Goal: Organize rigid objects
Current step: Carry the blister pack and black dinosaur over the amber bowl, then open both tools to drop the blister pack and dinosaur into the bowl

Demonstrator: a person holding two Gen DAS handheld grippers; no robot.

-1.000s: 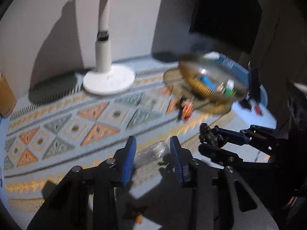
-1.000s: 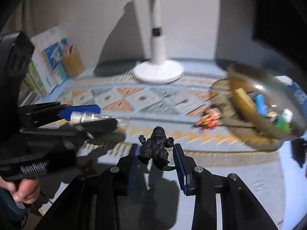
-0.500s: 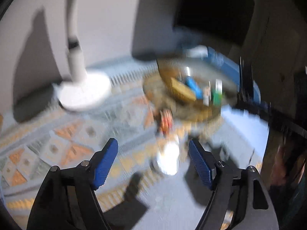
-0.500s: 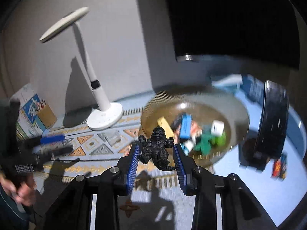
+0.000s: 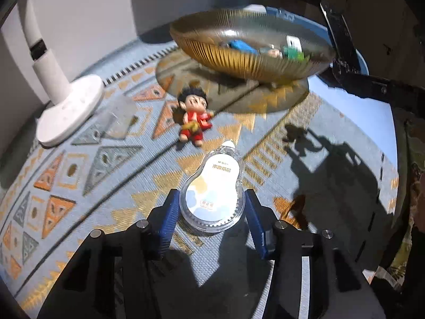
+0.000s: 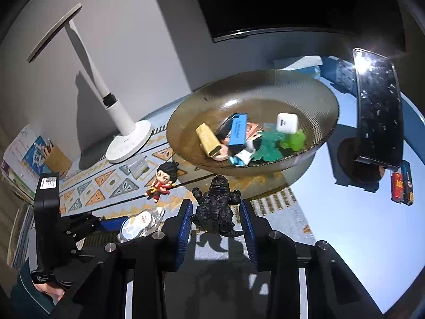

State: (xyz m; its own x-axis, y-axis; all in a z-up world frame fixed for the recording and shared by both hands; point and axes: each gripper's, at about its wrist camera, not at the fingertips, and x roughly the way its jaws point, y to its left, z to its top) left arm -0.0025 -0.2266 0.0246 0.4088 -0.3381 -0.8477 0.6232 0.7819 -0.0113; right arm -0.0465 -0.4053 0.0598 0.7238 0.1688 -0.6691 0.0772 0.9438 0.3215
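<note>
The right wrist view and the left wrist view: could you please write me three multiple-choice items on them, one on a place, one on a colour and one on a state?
1. Where is the red-clothed figurine?
A. In a drawer
B. Lying on the patterned mat
C. On a chair

2. What colour is the lamp base?
A. Red
B. Black
C. White

3. What state is the right claw in?
A. Open and empty
B. Shut on the black monster figure
C. Shut on a pen

Key:
1 B, as the figurine lies on its back on the mat's triangle pattern.
2 C, as the round base and its stem are plain white.
3 B, as both blue pads press the figure's sides and hold it off the mat.
</note>
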